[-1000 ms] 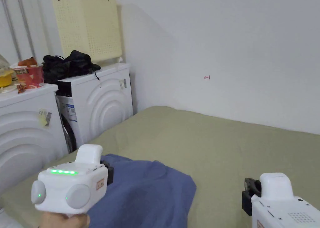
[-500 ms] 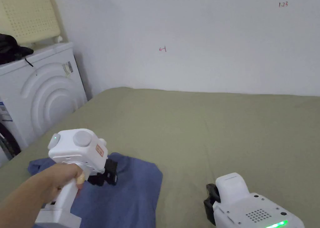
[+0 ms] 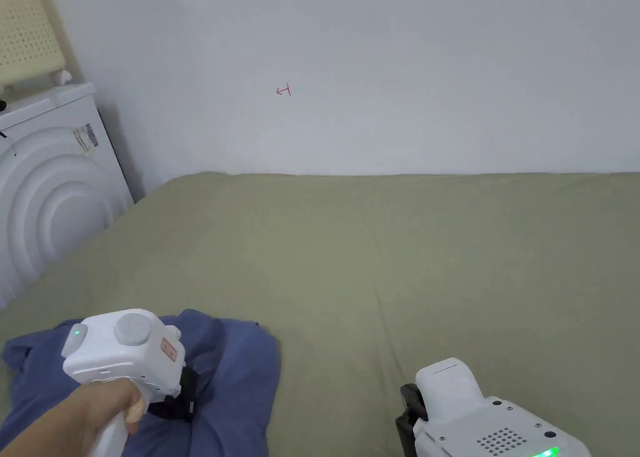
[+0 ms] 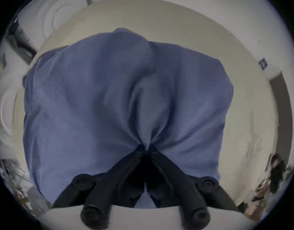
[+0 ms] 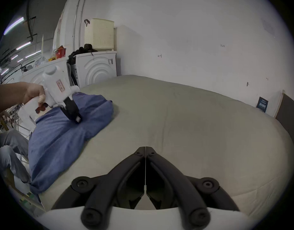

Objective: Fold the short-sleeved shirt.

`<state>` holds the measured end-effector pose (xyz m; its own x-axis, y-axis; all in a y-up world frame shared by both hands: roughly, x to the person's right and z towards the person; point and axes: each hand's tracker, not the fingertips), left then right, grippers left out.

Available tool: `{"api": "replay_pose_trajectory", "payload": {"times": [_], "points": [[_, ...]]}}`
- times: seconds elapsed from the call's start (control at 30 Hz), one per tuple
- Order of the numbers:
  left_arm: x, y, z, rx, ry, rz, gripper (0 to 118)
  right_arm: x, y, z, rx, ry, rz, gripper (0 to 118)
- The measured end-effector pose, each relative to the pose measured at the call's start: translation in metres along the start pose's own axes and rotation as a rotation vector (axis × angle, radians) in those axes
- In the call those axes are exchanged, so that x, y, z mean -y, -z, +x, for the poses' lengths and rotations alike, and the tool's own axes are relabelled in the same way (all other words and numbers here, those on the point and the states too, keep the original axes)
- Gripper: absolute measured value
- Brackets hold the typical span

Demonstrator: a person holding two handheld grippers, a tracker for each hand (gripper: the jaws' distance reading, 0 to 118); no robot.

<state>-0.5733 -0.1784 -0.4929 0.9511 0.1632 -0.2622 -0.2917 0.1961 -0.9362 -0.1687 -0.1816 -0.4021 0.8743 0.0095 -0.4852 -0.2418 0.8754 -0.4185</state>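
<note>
Two grippers, left gripper (image 4: 146,148) pinching bunched blue shirt (image 4: 101,100) on green bed (image 3: 437,258), right gripper (image 5: 145,150) hovering, jaws together, gripping nothing.

I see an olive-green bed (image 3: 437,258) against a white wall (image 3: 406,70) with small red marks. White washing machine (image 3: 44,183) at the bed's left, cream perforated basket (image 5: 99,33) on top, dark clothes (image 5: 81,50) beside it.

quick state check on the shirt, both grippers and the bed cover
blue shirt: bunched in a heap at the bed's left edge, not folded
left gripper: shut on the shirt, cloth puckered between its jaws
right gripper: shut, holding nothing, over bare bed
green bed cover: spread flat, lightly creased
</note>
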Motion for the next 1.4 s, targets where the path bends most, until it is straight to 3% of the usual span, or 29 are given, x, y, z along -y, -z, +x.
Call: {"api": "replay_pose_trajectory", "payload": {"times": [0.1, 0.13, 0.3, 0.4, 0.7, 0.77, 0.9, 1.2, 1.4], "points": [[-0.013, -0.016, -0.009, 0.032, 0.021, 0.093, 0, 0.003, -0.005, 0.013, 0.032, -0.002, -0.005, 1], [0.021, -0.037, 0.024, -0.016, 0.052, 0.204, 0, 0.002, -0.007, 0.017, 0.044, 0.000, -0.007, 1], [0.024, -0.085, 0.050, 0.078, 0.122, 0.233, 0, -0.003, -0.030, 0.051, 0.106, 0.038, 0.002, 1], [0.027, -0.107, 0.070, 0.113, 0.092, 0.254, 0, -0.003, -0.051, 0.073, 0.166, 0.026, 0.013, 1], [0.047, -0.164, 0.214, 0.227, 0.318, 0.355, 0, 0.002, -0.129, 0.149, 0.332, 0.095, 0.044, 1], [0.056, -0.166, 0.252, 0.286, 0.384, 0.340, 0, 0.004, -0.148, 0.167, 0.363, 0.107, 0.052, 1], [0.076, -0.159, 0.338, 0.389, 0.504, 0.338, 0, 0.016, -0.189, 0.201, 0.492, 0.045, 0.049, 1], [0.128, -0.105, 0.504, 0.555, 0.794, 0.181, 0, 0.052, -0.279, 0.279, 0.696, 0.181, 0.035, 1], [0.167, -0.067, 0.566, 0.646, 0.904, 0.089, 0, 0.070, -0.309, 0.305, 0.778, 0.235, 0.021, 1]]}}
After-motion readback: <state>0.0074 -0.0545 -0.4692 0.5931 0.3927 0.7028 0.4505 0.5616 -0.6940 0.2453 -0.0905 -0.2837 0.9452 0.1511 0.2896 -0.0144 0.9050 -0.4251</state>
